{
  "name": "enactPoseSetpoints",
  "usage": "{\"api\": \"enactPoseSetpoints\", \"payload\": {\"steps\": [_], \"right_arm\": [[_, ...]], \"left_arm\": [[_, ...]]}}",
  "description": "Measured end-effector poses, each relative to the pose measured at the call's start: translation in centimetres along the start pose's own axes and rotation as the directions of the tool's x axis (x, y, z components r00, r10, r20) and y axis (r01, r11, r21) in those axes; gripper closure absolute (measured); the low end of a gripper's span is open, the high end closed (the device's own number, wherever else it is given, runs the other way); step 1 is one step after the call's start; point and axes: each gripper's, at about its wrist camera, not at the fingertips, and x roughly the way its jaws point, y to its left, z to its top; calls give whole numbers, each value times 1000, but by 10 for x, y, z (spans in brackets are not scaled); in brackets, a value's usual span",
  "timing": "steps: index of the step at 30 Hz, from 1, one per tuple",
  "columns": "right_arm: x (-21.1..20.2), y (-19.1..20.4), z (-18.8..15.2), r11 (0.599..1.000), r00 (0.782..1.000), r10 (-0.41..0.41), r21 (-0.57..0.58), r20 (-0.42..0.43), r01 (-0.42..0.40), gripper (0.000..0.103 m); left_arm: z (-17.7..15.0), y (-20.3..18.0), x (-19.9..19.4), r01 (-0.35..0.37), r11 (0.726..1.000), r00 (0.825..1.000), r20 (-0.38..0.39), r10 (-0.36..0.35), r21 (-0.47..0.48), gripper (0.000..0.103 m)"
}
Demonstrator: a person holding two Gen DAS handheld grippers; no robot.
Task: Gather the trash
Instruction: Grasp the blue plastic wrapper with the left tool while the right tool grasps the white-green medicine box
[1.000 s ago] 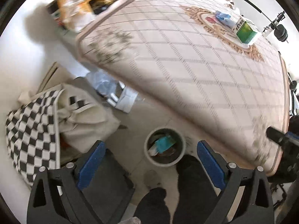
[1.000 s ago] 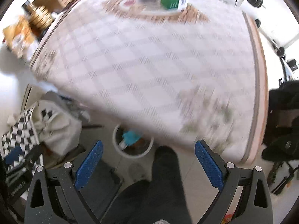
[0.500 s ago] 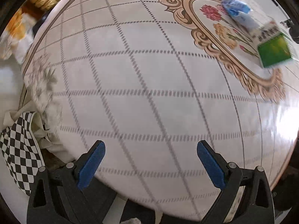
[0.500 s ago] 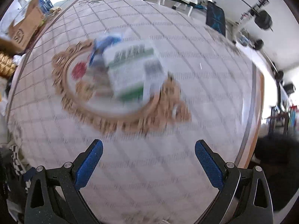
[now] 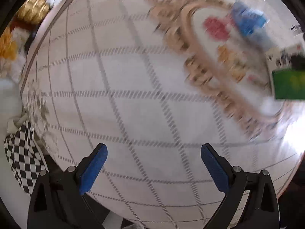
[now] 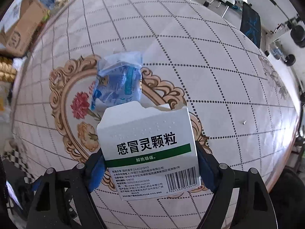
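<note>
Right gripper (image 6: pixel 150 164) closing around white-green box (image 6: pixel 148 152) on quilted pad (image 6: pixel 219 87), pads at box sides, contact unclear, blue wrapper (image 6: pixel 118 82) just behind box, left gripper (image 5: pixel 154 164) spread wide, empty, over pad.

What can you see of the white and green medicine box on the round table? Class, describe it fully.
The medicine box is white card with a green band, black Chinese lettering, small print, a barcode and raised dots. Its top flap is torn open and jagged. It stands on the patterned table, just in front of a crumpled blue plastic packet. It sits between the blue pads of the right gripper, whose jaws are closing on its two sides. In the left wrist view it shows blurred, a green face at the right edge.
</note>
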Motion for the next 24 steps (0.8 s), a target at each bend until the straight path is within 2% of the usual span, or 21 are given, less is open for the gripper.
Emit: {"api": "enactPoseSetpoints", "payload": {"steps": [4, 8, 11, 14, 18, 19, 20, 22, 23, 24], "right_arm": [[-20, -51, -1, 991, 999, 18, 135, 42, -24, 19], [-22, -110, 8, 959, 997, -55, 280, 53, 38, 19], [-11, -155, 20, 921, 995, -94, 381, 29, 76, 19], [-6, -177, 30, 905, 994, -106, 416, 22, 87, 19], [-4, -182, 42, 911, 996, -86, 405, 1, 78, 20], [-4, -184, 46, 913, 996, -87, 399, -8, 83, 20], [-2, -186, 44, 914, 996, -88, 397, -16, 87, 20], [7, -184, 51, 918, 996, -75, 387, -48, 88, 20], [12, -183, 50, 920, 995, -78, 379, -63, 96, 20], [12, -180, 46, 924, 994, -91, 368, -59, 106, 20]], "left_arm": [[35, -27, -30, 62, 998, 996, 62, -63, 22, 3], [77, -61, -45, 142, 989, 985, 90, -144, 34, 3], [104, -84, -43, 163, 986, 983, 86, -165, 32, 3], [123, -99, -35, 158, 987, 984, 74, -160, 37, 3], [139, -112, -13, 156, 987, 987, 25, -157, 45, 6], [141, -114, -8, 158, 986, 987, 18, -160, 49, 11], [142, -114, -5, 159, 986, 987, 15, -160, 49, 31], [140, -112, -8, 152, 987, 987, 39, -154, 48, 50], [139, -111, -10, 153, 987, 986, 55, -155, 52, 71], [137, -110, -15, 146, 987, 986, 77, -150, 60, 77]]}}
